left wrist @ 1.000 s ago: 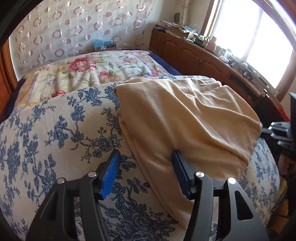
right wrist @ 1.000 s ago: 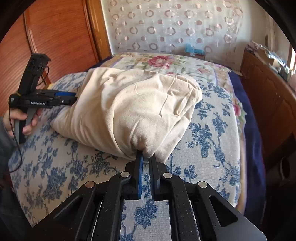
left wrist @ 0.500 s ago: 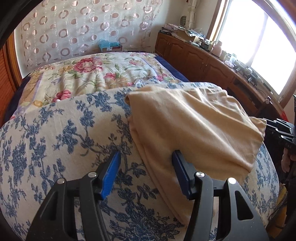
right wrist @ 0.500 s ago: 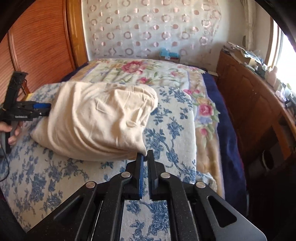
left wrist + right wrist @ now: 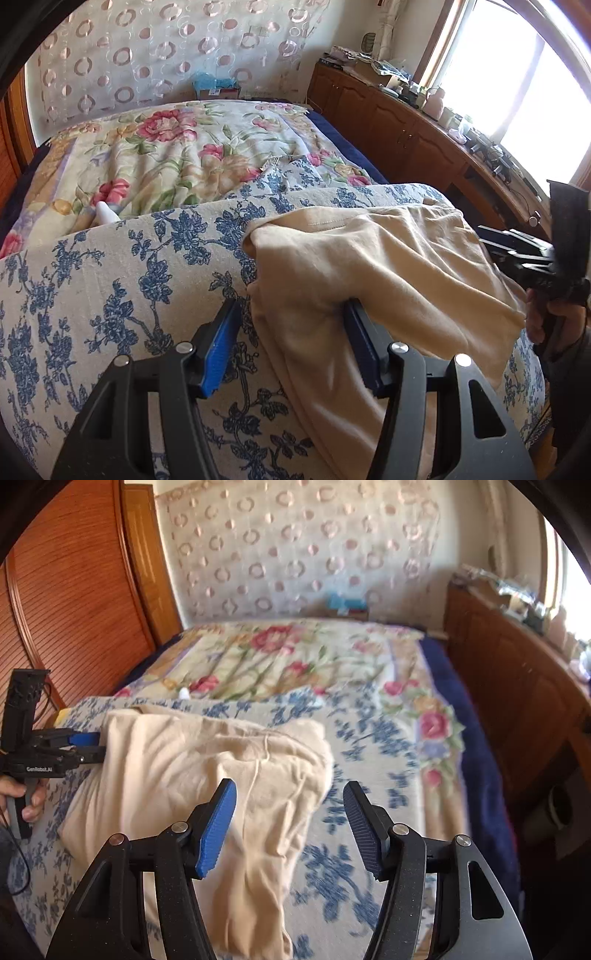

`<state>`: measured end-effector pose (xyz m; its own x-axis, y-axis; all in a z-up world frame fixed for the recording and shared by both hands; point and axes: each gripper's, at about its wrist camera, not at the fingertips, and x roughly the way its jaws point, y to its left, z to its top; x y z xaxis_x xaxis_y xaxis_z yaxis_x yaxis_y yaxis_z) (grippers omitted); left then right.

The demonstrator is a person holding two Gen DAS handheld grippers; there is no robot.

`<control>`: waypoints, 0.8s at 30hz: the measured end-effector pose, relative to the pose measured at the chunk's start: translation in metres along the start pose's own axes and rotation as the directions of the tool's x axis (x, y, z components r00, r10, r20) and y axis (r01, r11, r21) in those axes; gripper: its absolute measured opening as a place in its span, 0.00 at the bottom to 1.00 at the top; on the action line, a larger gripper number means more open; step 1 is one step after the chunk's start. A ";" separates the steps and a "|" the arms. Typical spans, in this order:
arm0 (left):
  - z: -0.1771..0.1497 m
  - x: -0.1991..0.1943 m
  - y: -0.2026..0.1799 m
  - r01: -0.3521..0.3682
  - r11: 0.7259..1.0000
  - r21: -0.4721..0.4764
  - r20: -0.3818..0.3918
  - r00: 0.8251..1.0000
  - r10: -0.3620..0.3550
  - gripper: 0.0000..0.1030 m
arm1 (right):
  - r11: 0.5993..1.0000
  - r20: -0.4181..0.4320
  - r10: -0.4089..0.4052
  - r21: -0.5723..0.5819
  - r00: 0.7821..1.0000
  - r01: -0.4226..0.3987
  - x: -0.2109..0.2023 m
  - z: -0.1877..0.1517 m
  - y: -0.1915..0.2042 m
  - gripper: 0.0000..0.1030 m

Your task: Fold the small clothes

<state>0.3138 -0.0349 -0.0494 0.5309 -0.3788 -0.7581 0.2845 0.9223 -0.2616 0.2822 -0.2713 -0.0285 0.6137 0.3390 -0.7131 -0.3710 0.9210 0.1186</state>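
Left gripper stands spread apart at the cream garment's left edge; cloth bulges between the blue pads and drapes over the right one, but isn't pinched. Garment lies bunched and part-folded on the blue-flowered cover at the near end of the bed. Right gripper is opening, garment's near end under it, nothing pressed between the pads. Cloth looks light, soft, floppy, likely to sag and slide. Best pinch: a hem corner or fold edge, both sides.
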 end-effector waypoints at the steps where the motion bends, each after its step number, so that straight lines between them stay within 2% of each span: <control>1: 0.001 0.002 0.001 0.007 1.000 -0.006 -0.007 1.000 -0.007 0.55 | 1.000 -0.020 -0.003 0.004 1.000 0.003 0.009 0.000 -0.001 0.60; 4: 0.001 0.007 0.005 0.030 0.999 -0.022 -0.017 0.999 -0.030 0.55 | 0.998 -0.064 -0.011 0.062 0.998 0.015 0.026 -0.001 -0.013 0.60; 8: -0.002 0.007 0.003 0.043 0.999 -0.012 0.001 0.999 -0.043 0.54 | 0.994 -0.075 0.038 0.104 0.996 -0.030 0.029 -0.002 -0.019 0.60; 9: -0.002 0.008 0.002 0.057 0.998 -0.011 0.001 0.998 -0.057 0.46 | 0.994 -0.072 0.052 0.104 0.996 -0.044 0.029 -0.003 -0.018 0.61; 12: -0.001 0.009 0.002 0.081 0.997 -0.013 0.001 0.997 -0.081 0.35 | 0.994 -0.078 0.079 0.084 0.994 -0.072 0.032 -0.001 -0.009 0.60; 14: -0.001 0.010 0.001 0.099 0.995 -0.010 0.001 0.995 -0.099 0.25 | 0.988 -0.091 0.141 0.073 0.986 -0.134 0.035 0.000 -0.002 0.41; 15: -0.001 0.009 0.002 0.117 0.993 -0.013 0.007 0.993 -0.117 0.15 | 0.984 -0.100 0.174 0.064 0.980 -0.168 0.037 0.000 0.003 0.28; 16: -0.001 0.007 0.001 0.130 0.991 -0.016 0.011 0.991 -0.130 0.11 | 0.983 -0.101 0.185 0.042 0.978 -0.181 0.037 0.000 0.008 0.18; 19: 0.000 -0.012 -0.002 0.144 0.989 -0.013 0.049 0.988 -0.144 0.06 | 0.989 -0.086 0.143 -0.021 0.986 -0.146 0.031 0.002 0.020 0.13; 22: -0.003 -0.049 -0.005 0.158 0.987 0.005 0.123 0.980 -0.158 0.05 | 0.984 -0.014 0.162 -0.069 0.987 -0.163 0.009 0.009 0.037 0.12; 24: -0.008 -0.077 0.000 0.143 0.990 0.008 0.173 0.975 -0.142 0.05 | 0.978 0.037 0.183 -0.107 0.982 -0.178 -0.007 0.020 0.053 0.11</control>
<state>0.2664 -0.0056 0.0038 0.6147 -0.5138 -0.5985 0.3643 0.8579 -0.3623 0.2718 -0.2211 -0.0033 0.5612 0.5085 -0.6531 -0.5464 0.8203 0.1691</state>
